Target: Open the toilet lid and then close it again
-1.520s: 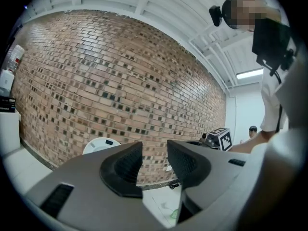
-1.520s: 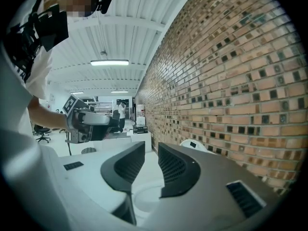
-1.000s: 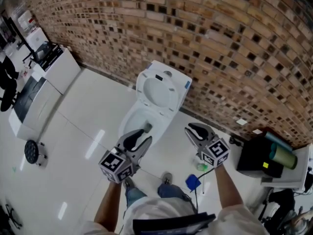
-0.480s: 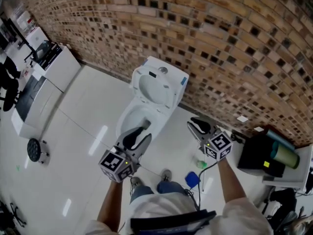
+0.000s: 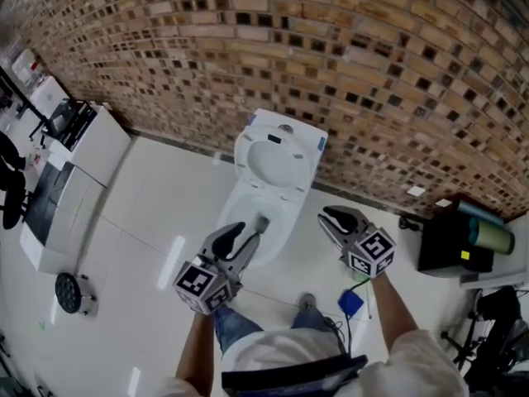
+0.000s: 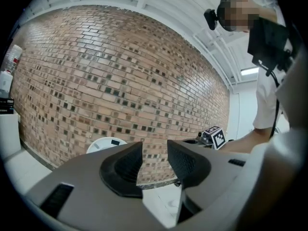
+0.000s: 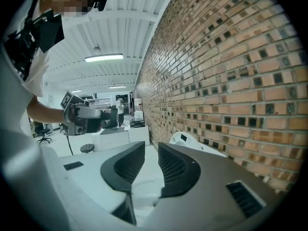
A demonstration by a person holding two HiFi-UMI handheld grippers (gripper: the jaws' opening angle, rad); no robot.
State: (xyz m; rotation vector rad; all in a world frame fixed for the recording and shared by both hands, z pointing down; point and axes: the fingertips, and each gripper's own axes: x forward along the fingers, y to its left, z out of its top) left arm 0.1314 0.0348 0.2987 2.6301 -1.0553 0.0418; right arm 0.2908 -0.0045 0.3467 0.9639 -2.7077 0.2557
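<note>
You had stepped closer; the toilet lid point(image 5: 276, 160) stayed upright behind the bowl point(image 5: 236, 202). The left gripper point(image 5: 245, 236), jaws spread and empty, hung at the bowl's near rim; the right gripper point(image 5: 337, 220), jaws narrowly apart and empty, hung beside the bowl. Opening looked done; closing remained

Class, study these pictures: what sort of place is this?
Probably a lab or showroom, not a bathroom: a toilet stands alone against a brick wall, with a white cabinet and a black box nearby.
</note>
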